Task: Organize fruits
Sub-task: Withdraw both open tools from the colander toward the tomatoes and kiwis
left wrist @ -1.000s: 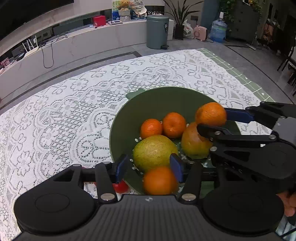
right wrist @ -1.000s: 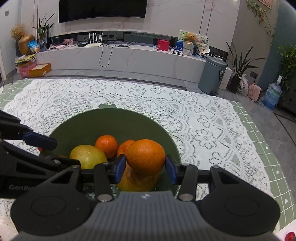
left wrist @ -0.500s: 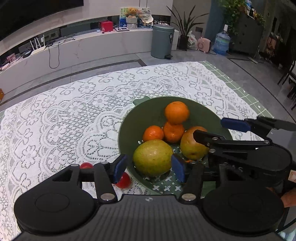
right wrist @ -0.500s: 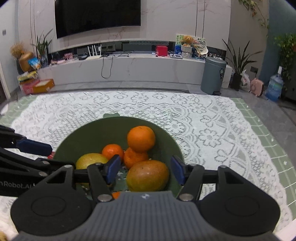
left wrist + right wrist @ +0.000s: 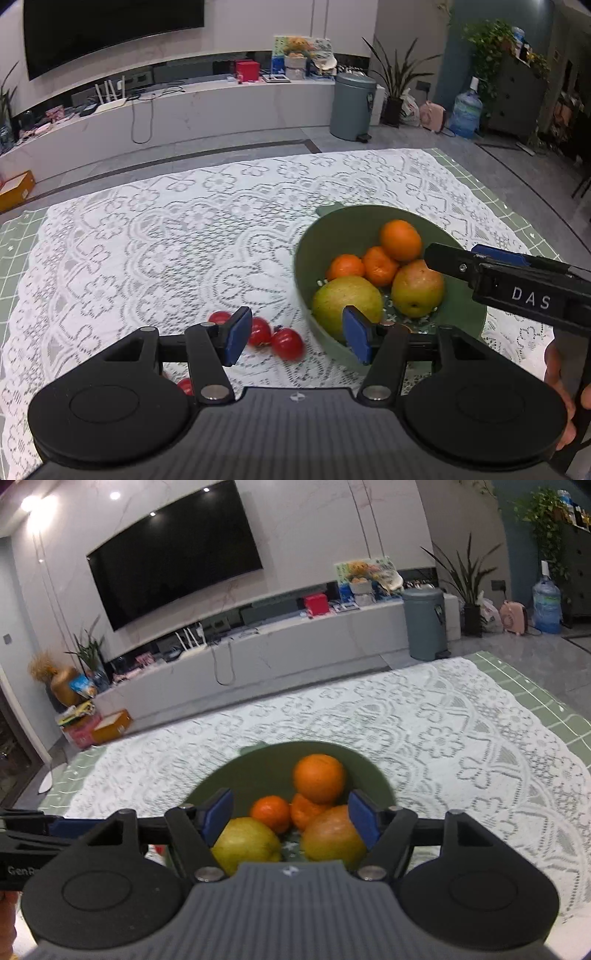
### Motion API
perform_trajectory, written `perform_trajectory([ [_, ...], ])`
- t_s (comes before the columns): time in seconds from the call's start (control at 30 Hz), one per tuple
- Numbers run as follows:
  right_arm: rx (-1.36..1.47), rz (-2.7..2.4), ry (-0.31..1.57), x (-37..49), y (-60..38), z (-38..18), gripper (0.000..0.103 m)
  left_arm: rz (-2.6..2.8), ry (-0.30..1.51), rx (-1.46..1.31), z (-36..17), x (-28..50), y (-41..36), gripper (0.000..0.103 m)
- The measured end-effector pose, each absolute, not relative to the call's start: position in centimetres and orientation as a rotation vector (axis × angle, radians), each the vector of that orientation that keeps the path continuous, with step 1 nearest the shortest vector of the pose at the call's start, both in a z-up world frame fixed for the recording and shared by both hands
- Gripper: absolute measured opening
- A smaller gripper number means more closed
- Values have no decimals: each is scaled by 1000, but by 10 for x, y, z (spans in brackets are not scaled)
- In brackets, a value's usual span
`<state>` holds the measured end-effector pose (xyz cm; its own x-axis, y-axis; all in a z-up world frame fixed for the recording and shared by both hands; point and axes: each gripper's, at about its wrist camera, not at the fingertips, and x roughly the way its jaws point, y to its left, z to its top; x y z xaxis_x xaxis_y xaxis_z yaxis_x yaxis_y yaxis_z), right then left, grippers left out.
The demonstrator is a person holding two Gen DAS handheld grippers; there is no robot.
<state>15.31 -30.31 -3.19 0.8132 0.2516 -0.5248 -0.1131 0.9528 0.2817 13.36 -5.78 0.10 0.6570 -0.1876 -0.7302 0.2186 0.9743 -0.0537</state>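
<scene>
Three cherry tomatoes (image 5: 273, 334) lay between open left hand-held gripper (image 5: 295, 338) pads; green bowl (image 5: 306, 266) just right; right hand-held gripper (image 5: 290, 819) opening, empty.

right gripper (image 5: 517, 266) side: white letters "DAS", seen from the left wrist view.
left gripper (image 5: 22, 834) side: pale letters "GenR", cut off by the right gripper's body, at the picture's left edge.
</scene>
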Motion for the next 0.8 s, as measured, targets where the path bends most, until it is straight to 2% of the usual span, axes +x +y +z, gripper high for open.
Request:
perform_trajectory([
  [0.2, 195, 261, 531, 137, -269, -29, 72, -201, 786, 52, 3, 120, -41, 67],
  [0.8, -34, 392, 487, 103, -188, -41, 71, -154, 765, 19, -12, 108, 25, 67],
])
